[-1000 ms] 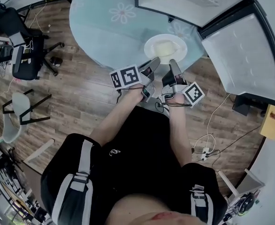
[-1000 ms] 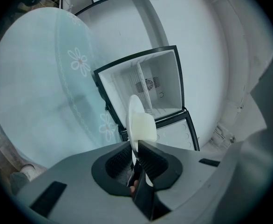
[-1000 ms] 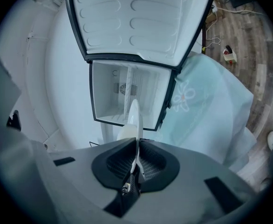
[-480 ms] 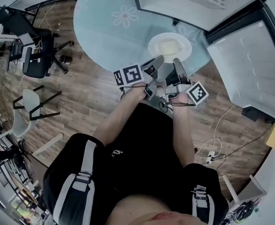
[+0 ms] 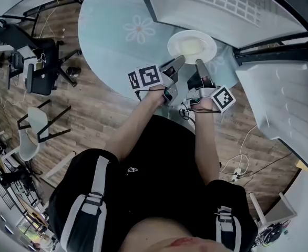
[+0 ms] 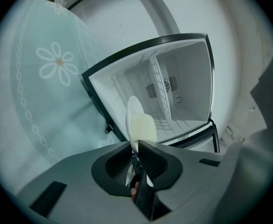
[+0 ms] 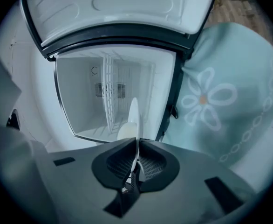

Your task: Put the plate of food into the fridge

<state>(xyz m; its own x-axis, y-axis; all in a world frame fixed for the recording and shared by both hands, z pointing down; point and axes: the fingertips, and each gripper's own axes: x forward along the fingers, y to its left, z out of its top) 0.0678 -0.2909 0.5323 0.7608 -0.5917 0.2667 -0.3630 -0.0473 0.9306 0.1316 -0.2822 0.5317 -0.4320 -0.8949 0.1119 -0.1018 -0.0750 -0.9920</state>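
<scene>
The left gripper point(image 6: 135, 146) is seen pinched on the near rim of the plate point(image 6: 131, 107), with its two dark pads pressed against either face of the thin white edge. The right gripper point(image 7: 137, 146) is closed on the same rim in the same manner, just beside the left one and on the side nearer the fridge door point(image 5: 277, 96). Each tool is held in one hand of the person, and the plate is carried between them.

A pale yellowish piece of food point(image 5: 192, 47) is borne on the plate. The plate is held in the air just before the open mouth of the fridge point(image 6: 185, 73), not yet inside it. In both gripper views it is outlined against the white inner walls. A white wire shelf point(image 6: 157, 85) and a vent on the back wall can be made out within the fridge.

The door is swung wide open. Just beside the fridge, on the side away from the door, a round table point(image 5: 112, 33) is covered by a pale green cloth printed with white daisies. A black office chair point(image 5: 36, 62) and a pale chair point(image 5: 30, 133) are found well apart from the fridge, across the wooden floor point(image 5: 91, 114).
</scene>
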